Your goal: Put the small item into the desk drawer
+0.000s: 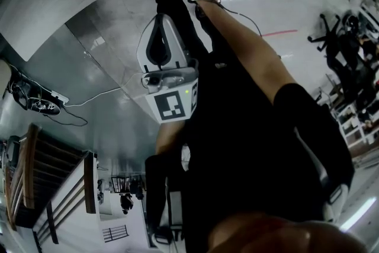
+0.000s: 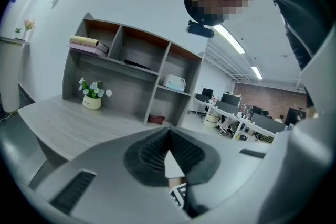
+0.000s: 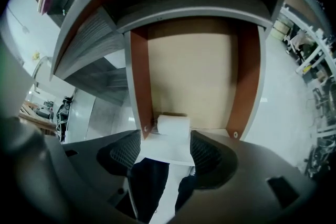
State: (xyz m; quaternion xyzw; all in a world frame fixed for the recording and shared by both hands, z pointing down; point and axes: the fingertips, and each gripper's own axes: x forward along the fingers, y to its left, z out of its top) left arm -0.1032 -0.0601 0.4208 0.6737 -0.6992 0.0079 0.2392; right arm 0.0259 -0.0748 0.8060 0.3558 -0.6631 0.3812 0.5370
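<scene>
Right tongs (image 3: 165, 139) stand wide at the front of the open drawer (image 3: 191, 71), where the small white roll (image 3: 173, 126) lies in a front corner against one side wall. Left tongs (image 2: 168, 135) are closed and empty, aimed over the desk (image 2: 73, 123) and its shelves (image 2: 131, 63).

Drawer (image 3: 194, 71) showing tan floor, red-brown side walls — small item (image 3: 173, 126) reading white. Marker cube (image 1: 174, 105) showing black-and-white squares; desk (image 2: 73, 123) showing grey wood-grain.
</scene>
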